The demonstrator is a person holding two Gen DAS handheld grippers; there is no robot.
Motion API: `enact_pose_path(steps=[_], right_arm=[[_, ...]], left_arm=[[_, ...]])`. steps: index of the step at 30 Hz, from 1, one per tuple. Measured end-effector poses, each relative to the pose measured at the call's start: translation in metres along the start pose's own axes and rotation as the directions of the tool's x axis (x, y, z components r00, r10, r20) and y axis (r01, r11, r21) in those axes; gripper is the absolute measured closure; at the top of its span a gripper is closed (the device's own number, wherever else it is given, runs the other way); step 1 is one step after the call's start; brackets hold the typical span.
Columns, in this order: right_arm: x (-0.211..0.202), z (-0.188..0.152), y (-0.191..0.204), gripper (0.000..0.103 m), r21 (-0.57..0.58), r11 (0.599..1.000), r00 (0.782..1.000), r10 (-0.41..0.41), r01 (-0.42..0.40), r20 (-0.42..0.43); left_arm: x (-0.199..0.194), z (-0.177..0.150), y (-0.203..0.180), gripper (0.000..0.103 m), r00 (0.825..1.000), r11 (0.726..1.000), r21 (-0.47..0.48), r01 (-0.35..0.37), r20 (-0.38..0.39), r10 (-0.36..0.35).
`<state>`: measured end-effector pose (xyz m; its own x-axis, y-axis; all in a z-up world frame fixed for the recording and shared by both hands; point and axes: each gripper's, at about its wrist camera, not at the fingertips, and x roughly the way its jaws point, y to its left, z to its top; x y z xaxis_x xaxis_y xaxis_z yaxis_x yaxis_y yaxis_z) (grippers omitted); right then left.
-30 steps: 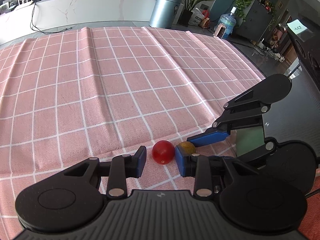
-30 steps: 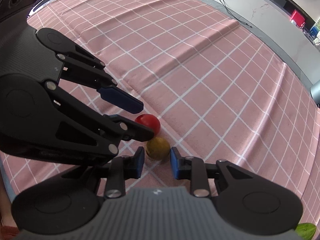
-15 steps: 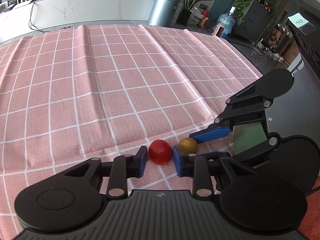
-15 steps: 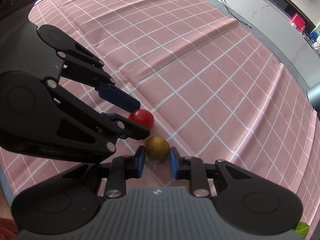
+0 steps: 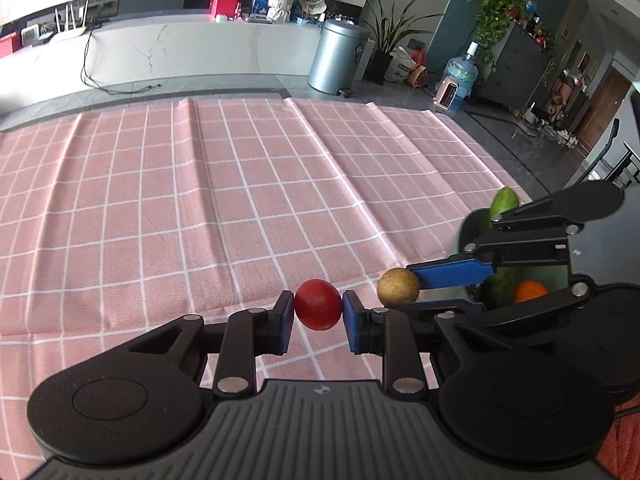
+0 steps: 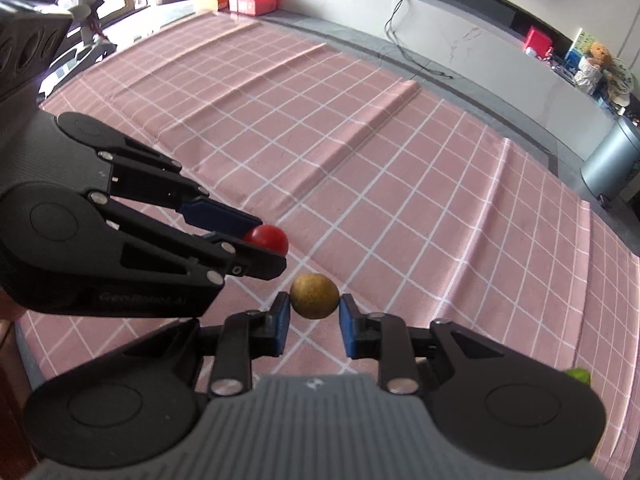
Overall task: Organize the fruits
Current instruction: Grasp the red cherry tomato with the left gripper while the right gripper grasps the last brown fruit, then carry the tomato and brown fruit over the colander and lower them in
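Note:
A small round red fruit sits between the blue pads of my left gripper, which is shut on it and holds it above the pink checked cloth. My right gripper is shut on a small round brown-yellow fruit, also held off the cloth. The two grippers are close side by side: the brown-yellow fruit shows to the right in the left wrist view, the red fruit up and to the left in the right wrist view.
At the right edge of the left wrist view, partly hidden behind the right gripper, is a dark container with a green fruit and an orange. A green fruit peeks out at lower right in the right wrist view. A grey bin stands beyond the table.
The left gripper closed on the red fruit. Both grippers then rose with their fruits off the cloth, and more of the room and the container came into view.

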<state>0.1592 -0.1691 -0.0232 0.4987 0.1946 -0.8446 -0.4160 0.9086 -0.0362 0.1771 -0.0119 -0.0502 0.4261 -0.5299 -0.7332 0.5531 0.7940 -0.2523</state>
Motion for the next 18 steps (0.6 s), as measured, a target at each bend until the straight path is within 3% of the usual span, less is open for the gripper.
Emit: enact_pose_path(steps=[7,18], right_arm=[[-0.058,-0.047,0.008,0.081,0.187,0.981,0.993,-0.061,0.041,0.105],[-0.112,-0.128,-0.026,0.081,0.38,0.913,0.974,-0.202,0.15,0.101]], left_arm=[[-0.025,0.001,-0.036,0.074,0.999,0.998,0.042,0.037,0.022,-0.038],[-0.009,-0.007,-0.121,0.074,0.996,0.982,0.166,0.09,-0.019,-0.088]])
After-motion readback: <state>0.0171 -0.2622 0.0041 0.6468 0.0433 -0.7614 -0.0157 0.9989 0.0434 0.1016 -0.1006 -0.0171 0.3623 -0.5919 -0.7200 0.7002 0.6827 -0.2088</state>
